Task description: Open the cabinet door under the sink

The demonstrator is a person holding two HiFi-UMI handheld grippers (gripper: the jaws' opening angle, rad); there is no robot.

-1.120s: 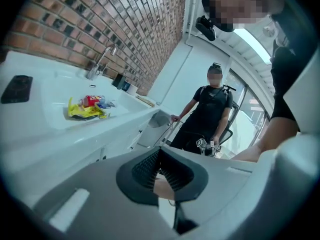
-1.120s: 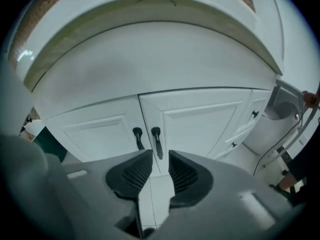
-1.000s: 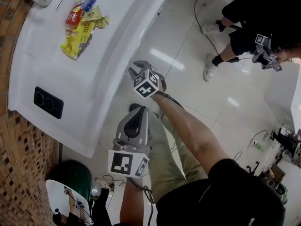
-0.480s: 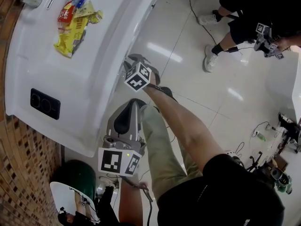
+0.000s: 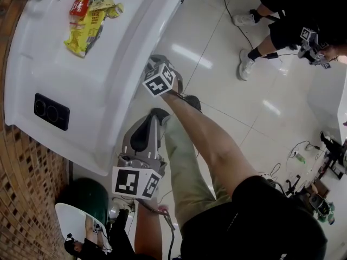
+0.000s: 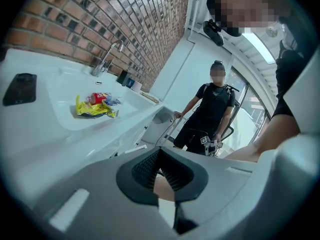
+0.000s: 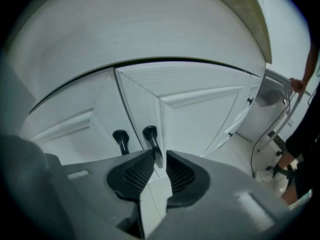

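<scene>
- Cabinet door point(image 7: 200, 109), the right one of a pair under the sink counter point(image 5: 70, 91), was fully closed. Its edge met the left door point(image 7: 65, 134) along the centre seam.
- Two dark handles sat side by side at that seam. The right handle point(image 7: 151, 136) belonged to the target door and the left handle point(image 7: 120, 140) to its neighbour.
- Right gripper point(image 7: 160, 166): jaws narrowly apart, straddling the lower end of the right handle. A sliver of gap showed on one side, so I judged it not yet clamped. It was probably lined up on this handle because it is the only pull point on the panel.
- Left gripper point(image 6: 159, 154): jaw tips together with nothing between them. It was held back near the person's leg point(image 5: 181, 161), pointing along the counter and away from the doors, and taking no part.
- Step in hand, as judged: close on the handle, then pull outward.
- Edges: the counter lip overhung the doors from above. The neighbouring handle stood just beside the left jaw, so a sideways drift could catch it.
- Room: dark hinges showed on the door's far right side, so it should swing toward the person. The tiled floor point(image 5: 233, 91) in front was open, and a bystander point(image 5: 293, 15) stood well apart.
- Snack packets point(image 5: 89, 20) lay in the basin, out of the way.
</scene>
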